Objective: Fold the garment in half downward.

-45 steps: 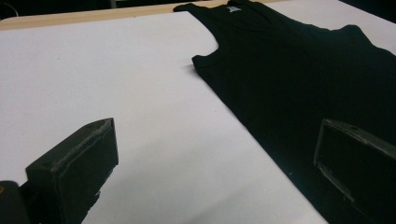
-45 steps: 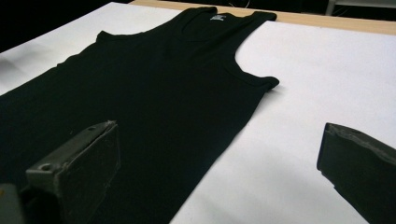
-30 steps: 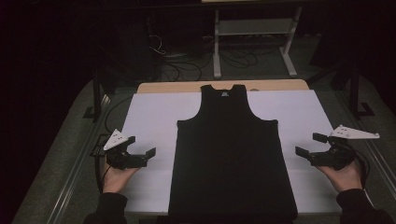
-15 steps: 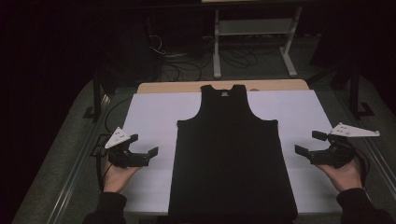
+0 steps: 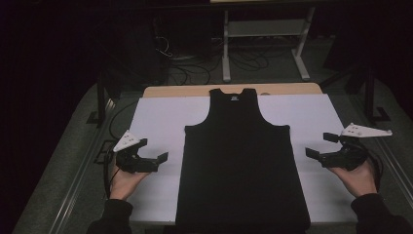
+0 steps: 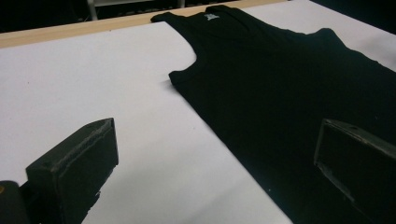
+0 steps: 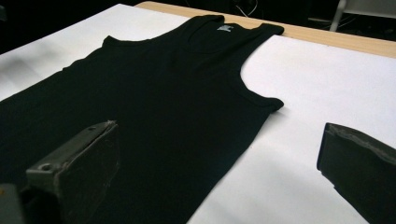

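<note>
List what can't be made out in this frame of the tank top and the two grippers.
- Tank top: its hem runs past the bottom edge of the high view.
- Neck label: print too small to read in either gripper view.
- Left gripper and right gripper: jaws stand apart, empty; their bodies are cut off by the bottom edge in their own views.
- Room beyond the table: too dark to tell.

This place looks like a lab or a recording studio, not a home. The room is dark, and the light falls on the surface (image 5: 160, 117), which carries a white sheet. Behind it, loose cables (image 5: 187, 73) lie on the grey floor (image 5: 73, 146), near a white metal stand (image 5: 265, 34).
</note>
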